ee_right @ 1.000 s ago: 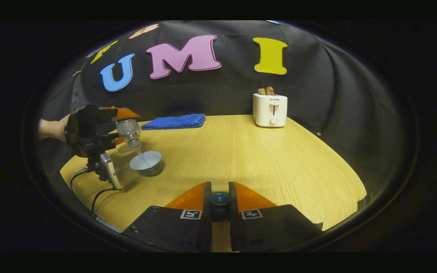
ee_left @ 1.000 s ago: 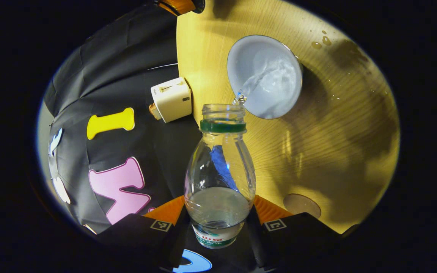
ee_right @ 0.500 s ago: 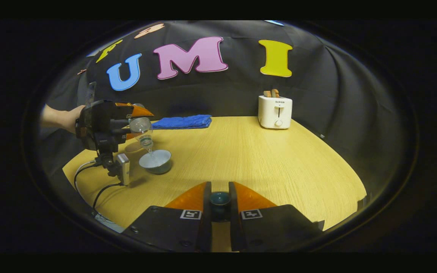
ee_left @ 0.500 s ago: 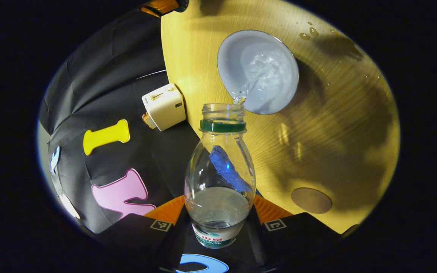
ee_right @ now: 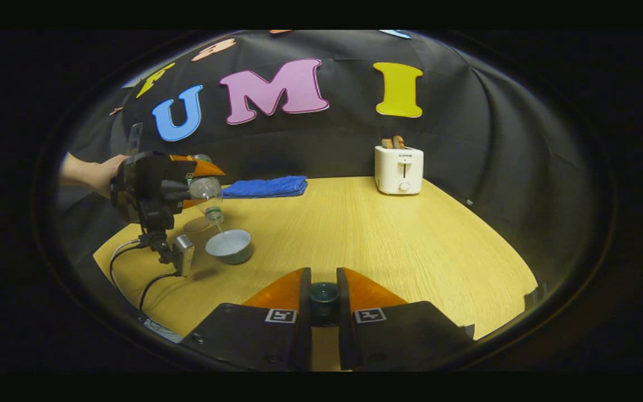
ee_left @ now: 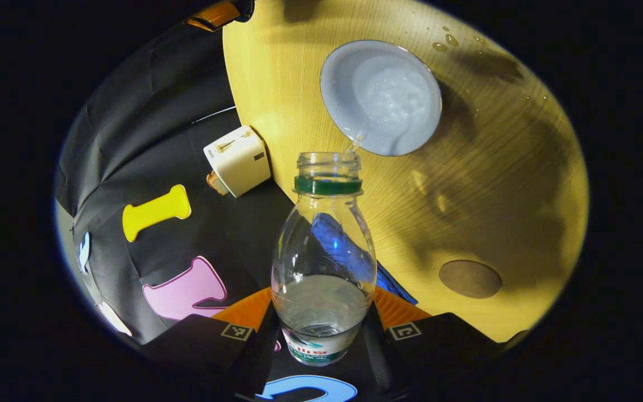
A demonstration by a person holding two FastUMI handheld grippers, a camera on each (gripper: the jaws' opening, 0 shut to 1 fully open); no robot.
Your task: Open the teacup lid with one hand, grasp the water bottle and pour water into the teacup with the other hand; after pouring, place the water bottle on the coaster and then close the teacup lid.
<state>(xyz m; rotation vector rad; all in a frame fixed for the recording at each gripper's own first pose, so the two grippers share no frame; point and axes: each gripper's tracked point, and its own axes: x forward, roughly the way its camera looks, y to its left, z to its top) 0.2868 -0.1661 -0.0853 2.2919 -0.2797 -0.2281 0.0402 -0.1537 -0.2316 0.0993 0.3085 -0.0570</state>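
Clear plastic water bottle [ee_left: 324, 262], lower centre, half-full, slippery, crushable: I keep left gripper [ee_left: 321, 329] clamped low on its body.

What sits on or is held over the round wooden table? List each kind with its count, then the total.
Clear plastic water bottle: 1
Pale round teacup: 1
Dark teal teacup lid: 1
Round brown coaster: 1
White toaster: 1
Folded blue towel: 1
Total: 6
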